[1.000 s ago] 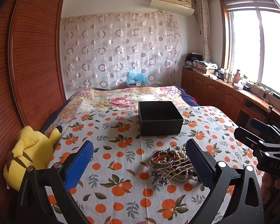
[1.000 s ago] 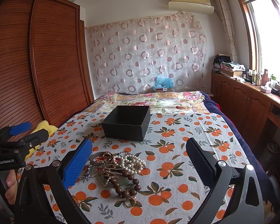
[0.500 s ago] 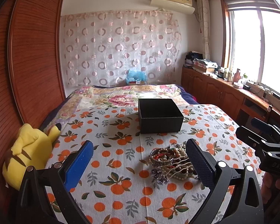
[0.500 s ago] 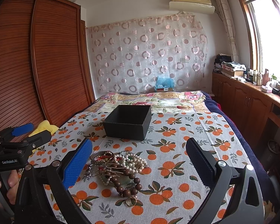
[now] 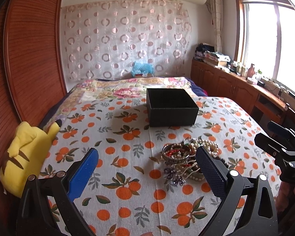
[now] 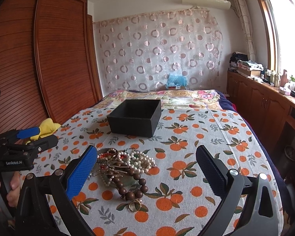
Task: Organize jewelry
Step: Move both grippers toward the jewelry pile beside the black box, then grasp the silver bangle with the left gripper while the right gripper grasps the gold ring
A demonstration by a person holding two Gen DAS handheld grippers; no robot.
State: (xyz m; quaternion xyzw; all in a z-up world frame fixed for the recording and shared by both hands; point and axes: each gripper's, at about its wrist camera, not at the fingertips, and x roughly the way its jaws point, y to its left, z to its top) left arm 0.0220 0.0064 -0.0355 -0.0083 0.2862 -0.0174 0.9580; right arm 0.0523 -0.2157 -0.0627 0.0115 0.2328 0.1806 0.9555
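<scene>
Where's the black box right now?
The black box sits open on the orange-print bedspread, mid-bed in both wrist views, beyond the jewelry pile and apart from it.

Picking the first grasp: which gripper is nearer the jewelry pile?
Roughly even. Left gripper is open with the jewelry pile by its right finger; right gripper is open with the pile by its left finger. Neither touches it.

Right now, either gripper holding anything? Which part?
Nothing held. Left gripper and right gripper are both open and empty, above the jewelry pile on the bedspread.
</scene>
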